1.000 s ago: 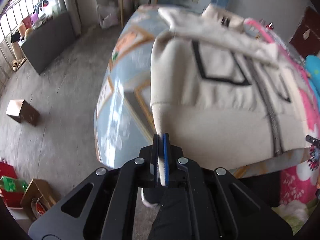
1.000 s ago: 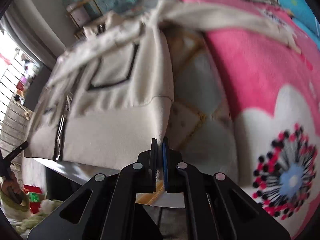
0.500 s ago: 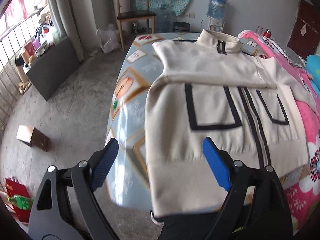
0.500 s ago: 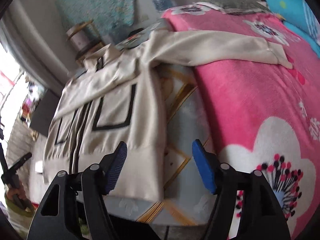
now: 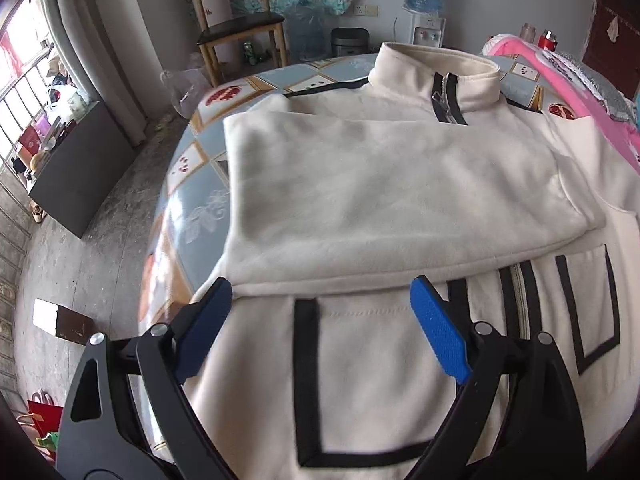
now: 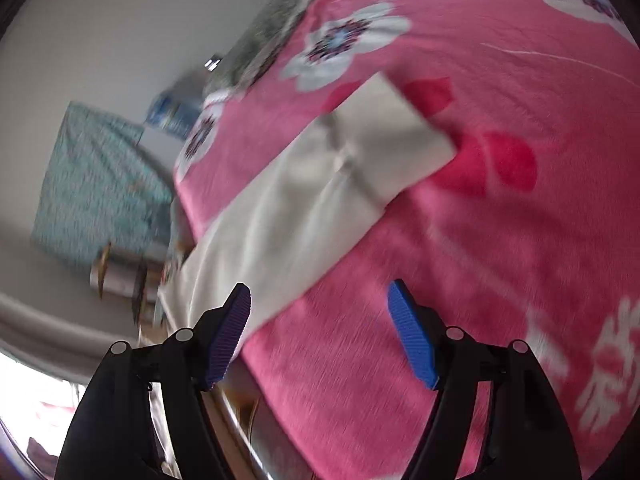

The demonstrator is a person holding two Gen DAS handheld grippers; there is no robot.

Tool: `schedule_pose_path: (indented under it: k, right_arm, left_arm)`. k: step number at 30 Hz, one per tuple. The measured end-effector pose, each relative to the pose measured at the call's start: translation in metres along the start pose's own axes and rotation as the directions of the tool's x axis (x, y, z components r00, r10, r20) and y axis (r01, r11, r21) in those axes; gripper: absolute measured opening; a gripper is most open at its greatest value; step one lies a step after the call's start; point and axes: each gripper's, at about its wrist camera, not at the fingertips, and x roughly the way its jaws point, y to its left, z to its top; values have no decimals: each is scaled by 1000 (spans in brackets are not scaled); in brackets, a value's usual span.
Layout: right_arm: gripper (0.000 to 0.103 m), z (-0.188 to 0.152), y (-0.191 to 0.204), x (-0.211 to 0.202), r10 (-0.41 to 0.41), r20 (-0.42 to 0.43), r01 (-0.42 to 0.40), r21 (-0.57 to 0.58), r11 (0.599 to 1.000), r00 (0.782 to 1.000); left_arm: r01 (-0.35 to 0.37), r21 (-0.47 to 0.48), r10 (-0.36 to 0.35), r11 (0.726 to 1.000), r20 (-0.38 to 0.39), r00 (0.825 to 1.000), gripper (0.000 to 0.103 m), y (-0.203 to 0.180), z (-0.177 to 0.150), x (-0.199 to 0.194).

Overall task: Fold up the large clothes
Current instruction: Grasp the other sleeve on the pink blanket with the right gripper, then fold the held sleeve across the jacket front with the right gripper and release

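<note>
Left gripper [image 5: 320, 312]: jaws wide apart, empty, above the jacket [image 5: 400, 184]. Jacket: cream, zip front, flat on the table [image 5: 192, 200]; collar at 12 o'clock, hem at 6, long axis 12–6. One sleeve [image 5: 380, 200] folded across the chest.

Right gripper [image 6: 320, 320]: jaws apart, empty, above the other sleeve [image 6: 320, 200], which trails toward 1 o'clock over the pink blanket [image 6: 500, 260].

Risk: view blurred; a hasty pinch could catch blanket with cuff, or drag the jacket askew.
</note>
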Motion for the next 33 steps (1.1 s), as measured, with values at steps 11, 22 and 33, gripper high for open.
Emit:
schedule_pose_path:
  k: [11,22,33]
  right_arm:
    - [21,46,-18,27,-113,107,107,65,992,988]
    - [7,43,107,-36,-46,237,104,-241,965,970]
    - [7,-115,354,-41,271,16,-184,-697,693,962]
  left_arm:
    - [-9,-9,8,1000,-53,999,87,2,-1,38]
    - [25,-14,-26,1000,-54,998,89,6,-2,42]
    - [61,26,-59,998,-65,996,89,8,-2,41]
